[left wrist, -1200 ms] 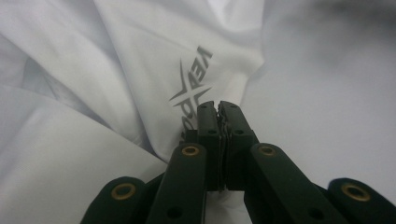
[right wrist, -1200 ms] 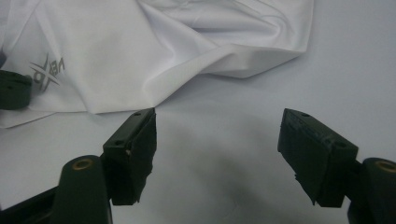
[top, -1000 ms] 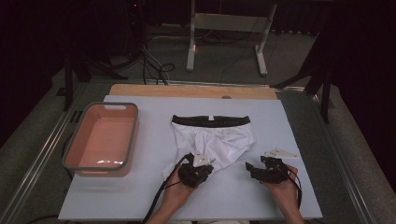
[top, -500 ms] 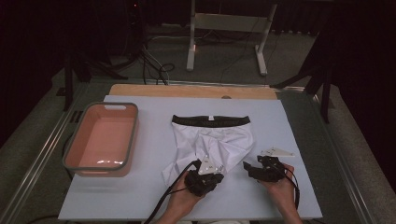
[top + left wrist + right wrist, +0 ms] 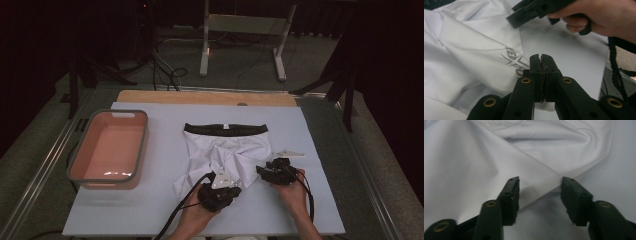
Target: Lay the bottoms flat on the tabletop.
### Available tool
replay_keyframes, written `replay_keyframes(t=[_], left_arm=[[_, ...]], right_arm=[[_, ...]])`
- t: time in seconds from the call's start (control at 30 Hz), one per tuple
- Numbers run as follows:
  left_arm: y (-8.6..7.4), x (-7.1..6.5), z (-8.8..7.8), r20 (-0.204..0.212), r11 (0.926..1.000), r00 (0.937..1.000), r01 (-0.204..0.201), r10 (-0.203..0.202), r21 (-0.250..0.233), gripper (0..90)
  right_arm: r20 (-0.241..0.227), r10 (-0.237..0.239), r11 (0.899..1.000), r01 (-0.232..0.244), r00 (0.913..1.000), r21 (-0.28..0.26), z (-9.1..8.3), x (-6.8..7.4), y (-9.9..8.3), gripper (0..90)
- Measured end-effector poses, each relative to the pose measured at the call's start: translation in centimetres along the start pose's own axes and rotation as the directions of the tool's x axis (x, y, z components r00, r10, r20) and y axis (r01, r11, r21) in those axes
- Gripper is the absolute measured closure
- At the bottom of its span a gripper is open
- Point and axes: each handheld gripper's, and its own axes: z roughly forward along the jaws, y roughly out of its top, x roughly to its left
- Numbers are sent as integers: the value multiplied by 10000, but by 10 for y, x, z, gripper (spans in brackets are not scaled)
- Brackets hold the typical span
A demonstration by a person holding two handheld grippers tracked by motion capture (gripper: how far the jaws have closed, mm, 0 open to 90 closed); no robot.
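White boxer shorts (image 5: pixel 225 150) with a black waistband (image 5: pixel 225 129) lie crumpled in the middle of the pale table (image 5: pixel 150 210). My left gripper (image 5: pixel 231 184) is at their near edge, and in the left gripper view it (image 5: pixel 541 56) is shut with a thin fold of the white cloth (image 5: pixel 474 50) pinched beside a grey logo (image 5: pixel 512 61). My right gripper (image 5: pixel 260 170) reaches in from the right. In its own view the gripper (image 5: pixel 540 182) straddles a folded edge of the shorts (image 5: pixel 499 157); its jaws have just been closing, and the pads stand apart from the cloth.
A pink tub (image 5: pixel 82 165) stands empty at the table's left. A small white scrap (image 5: pixel 290 152) lies just right of the shorts. A wooden strip (image 5: pixel 205 97) runs along the far edge, with a metal stand (image 5: pixel 240 25) and cables on the floor behind.
My left gripper has shifted right with the cloth, bunching the shorts' leg. My right gripper has moved left onto the shorts' edge, with its jaws narrower.
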Motion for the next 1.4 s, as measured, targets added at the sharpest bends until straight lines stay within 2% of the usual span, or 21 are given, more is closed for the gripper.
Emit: replay_keyframes(t=[0.07, 0.17, 0.23, 0.47, 0.53, 0.6, 0.67, 0.7, 0.73, 0.83, 0.87, 0.97, 1.07, 1.13, 1.3, 1.37, 1.4], left_arm=[[1, -3, -1, 58, 10000, 10000, -33, 33, -59, 882], [2, -6, -2, 176, 9999, 9998, -28, 31, -146, 882], [2, -7, -2, 235, 9999, 9997, -59, 63, -162, 881], [1, -14, 3, 508, 9998, 9985, -219, 220, -35, 878], [-1, -19, 10, 775, 9995, 9966, -300, 293, 80, 869], [-2, -21, 14, 872, 9992, 9956, -354, 338, 168, 859], [-4, -22, 16, 898, 9989, 9952, -413, 394, 199, 786], [-4, -22, 16, 898, 9989, 9952, -413, 394, 199, 764], [-3, -18, 14, 669, 9994, 9972, -343, 336, 96, 713], [-3, -13, 10, 537, 9997, 9983, -231, 233, -37, 659], [-2, -1, 2, 117, 9997, 9999, 59, -56, -229, 630], [-4, 15, -7, -555, 9991, 9980, 297, -314, -313, 593], [-8, 32, -11, -1143, 9974, 9913, 620, -658, -365, 575], [-11, 44, -12, -1473, 9950, 9845, 905, -956, -413, 569], [-13, 60, -8, -1674, 9890, 9748, 1428, -1473, -385, 534], [-13, 64, -3, -1788, 9894, 9731, 1434, -1451, -227, 517], [-13, 64, -3, -1788, 9894, 9731, 1434, -1451, -227, 506]], right_arm=[[121, -38, 10000, 37, 9999, 92, 3, 0, 2, 592], [112, -55, 9993, 51, 9999, 368, 6, 1, 3, 786], [318, -280, 9987, 267, 9991, 427, 6, 2, 3, 881], [728, -335, 9994, 333, 9968, 30, -8, -2, 6, 894], [1168, -481, 9987, 496, 9920, -100, -16, -6, 7, 894], [1268, -521, 9985, 536, 9906, -83, -17, -7, 6, 894], [1566, -544, 9984, 561, 9862, -62, -20, -13, 5, 894], [1566, -544, 9984, 561, 9862, -62, -20, -13, 5, 894], [1771, -580, 9982, 601, 9825, -63, -22, -17, 4, 895], [1859, -439, 9987, 477, 9816, -158, -25, -23, 4, 894], [1893, -283, 9993, 321, 9815, -169, -26, -25, 4, 895], [2021, -376, 9989, 424, 9787, -198, -27, -30, 4, 895], [2155, -470, 9985, 522, 9754, -186, -27, -32, 5, 895], [2331, -552, 9980, 609, 9709, -173, -27, -33, 6, 895], [2521, -649, 9969, 738, 9655, -258, -26, -38, 9, 894], [2694, -756, 9962, 844, 9601, -212, -25, -40, 10, 895], [2694, -756, 9962, 844, 9601, -212, -25, -40, 10, 895]])
